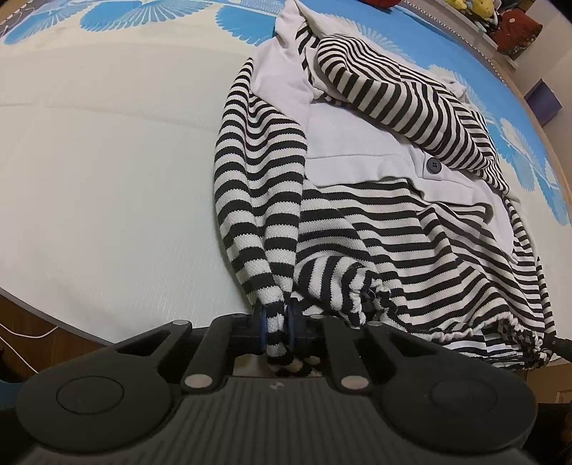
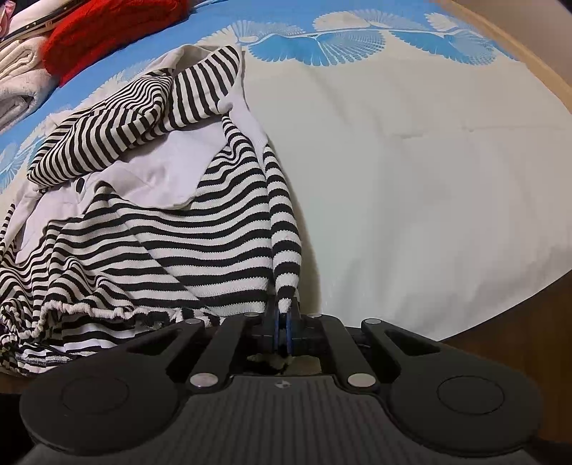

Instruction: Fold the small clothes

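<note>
A black-and-white striped garment (image 1: pixel 375 221) with pale lilac panels and a dark button (image 1: pixel 433 165) lies rumpled on the bed. My left gripper (image 1: pixel 277 323) is shut on a bunched striped edge at the garment's near left corner, the cloth pinched between its blue-edged pads. In the right wrist view the same striped garment (image 2: pixel 161 232) spreads to the left. My right gripper (image 2: pixel 284 327) is shut on a thin fold of its near right edge. The gathered elastic hem (image 2: pixel 107 313) runs along the bed's near side between the two grips.
The bed sheet (image 1: pixel 107 161) is pale with a blue fan pattern (image 2: pixel 318 43) at the far side. A red knit item (image 2: pixel 107 28) and folded pale cloth (image 2: pixel 18 82) lie at the far left in the right view. A wooden bed frame (image 2: pixel 500 329) borders the mattress.
</note>
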The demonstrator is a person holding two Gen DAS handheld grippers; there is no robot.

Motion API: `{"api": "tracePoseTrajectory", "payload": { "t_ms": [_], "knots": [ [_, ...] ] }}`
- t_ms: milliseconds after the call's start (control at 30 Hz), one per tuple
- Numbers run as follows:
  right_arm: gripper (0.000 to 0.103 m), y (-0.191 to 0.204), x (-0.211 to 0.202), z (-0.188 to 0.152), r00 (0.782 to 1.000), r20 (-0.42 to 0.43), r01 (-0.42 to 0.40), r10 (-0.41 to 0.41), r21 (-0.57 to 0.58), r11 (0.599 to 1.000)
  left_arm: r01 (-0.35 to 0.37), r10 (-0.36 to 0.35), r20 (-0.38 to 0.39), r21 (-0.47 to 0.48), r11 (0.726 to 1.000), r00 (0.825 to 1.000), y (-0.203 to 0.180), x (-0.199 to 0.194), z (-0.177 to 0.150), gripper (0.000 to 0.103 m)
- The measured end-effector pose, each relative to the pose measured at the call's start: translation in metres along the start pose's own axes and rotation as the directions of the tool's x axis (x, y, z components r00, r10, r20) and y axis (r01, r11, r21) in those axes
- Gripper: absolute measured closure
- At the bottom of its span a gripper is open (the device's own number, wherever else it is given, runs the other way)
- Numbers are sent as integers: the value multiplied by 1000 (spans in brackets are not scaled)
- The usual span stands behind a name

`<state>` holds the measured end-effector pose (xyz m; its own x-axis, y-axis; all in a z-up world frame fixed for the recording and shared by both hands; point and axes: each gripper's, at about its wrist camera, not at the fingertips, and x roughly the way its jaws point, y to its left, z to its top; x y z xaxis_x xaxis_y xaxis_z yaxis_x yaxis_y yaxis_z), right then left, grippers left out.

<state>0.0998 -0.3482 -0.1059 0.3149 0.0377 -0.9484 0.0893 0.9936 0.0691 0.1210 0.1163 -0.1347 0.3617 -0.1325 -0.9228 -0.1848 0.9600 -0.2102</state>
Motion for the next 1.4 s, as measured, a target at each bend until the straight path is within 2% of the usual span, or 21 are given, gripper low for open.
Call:
{"api": "tracePoseTrajectory", "payload": {
  "t_ms": [233,333,433,567,667,733,900,933,1033,1100,1167,1233,1367,1400],
  "knots": [
    [101,-1,-6,2,999,34,-8,7,7,1000,9,-10,35,12,1000,999,-4,-6,0,96],
    [102,-3,-16,4,996,88,-22,20,22,1000,25,-30,95,47,999,995,-10,-17,0,97],
    [102,-5,-36,7,983,176,-64,56,40,997,33,-47,156,87,996,987,-18,-29,-2,98],
    [102,-11,-74,9,945,305,-140,122,39,989,48,-82,257,135,990,963,-27,-60,-6,98],
    [102,-23,-109,10,909,382,-200,168,45,979,123,-151,320,106,987,935,-26,-91,-14,98],
    [103,-34,-132,9,886,421,-240,196,55,969,150,-173,342,91,984,924,-25,-111,-22,98],
    [103,-63,-196,-1,841,491,-313,228,96,945,249,-257,387,71,966,886,-22,-165,-48,98],
    [103,-68,-210,-6,829,510,-324,231,101,941,257,-263,383,68,964,885,-22,-171,-50,98],
    [103,-80,-237,-17,800,557,-343,221,122,931,261,-260,343,44,964,903,-23,-175,-43,98],
    [103,-80,-237,-19,801,559,-341,213,135,930,246,-247,320,44,968,915,-26,-168,-33,98],
    [103,-71,-223,-11,814,546,-301,196,109,947,207,-220,297,72,976,929,-30,-155,-19,98],
    [103,-61,-203,1,842,512,-256,167,109,961,191,-202,259,68,979,944,-28,-138,-5,98],
    [103,-42,-154,37,913,387,-190,131,120,974,182,-197,228,86,980,954,-22,-114,32,98],
    [103,-39,-144,47,920,369,-185,131,115,976,177,-195,224,97,979,955,-23,-108,45,98]
  ]
}}
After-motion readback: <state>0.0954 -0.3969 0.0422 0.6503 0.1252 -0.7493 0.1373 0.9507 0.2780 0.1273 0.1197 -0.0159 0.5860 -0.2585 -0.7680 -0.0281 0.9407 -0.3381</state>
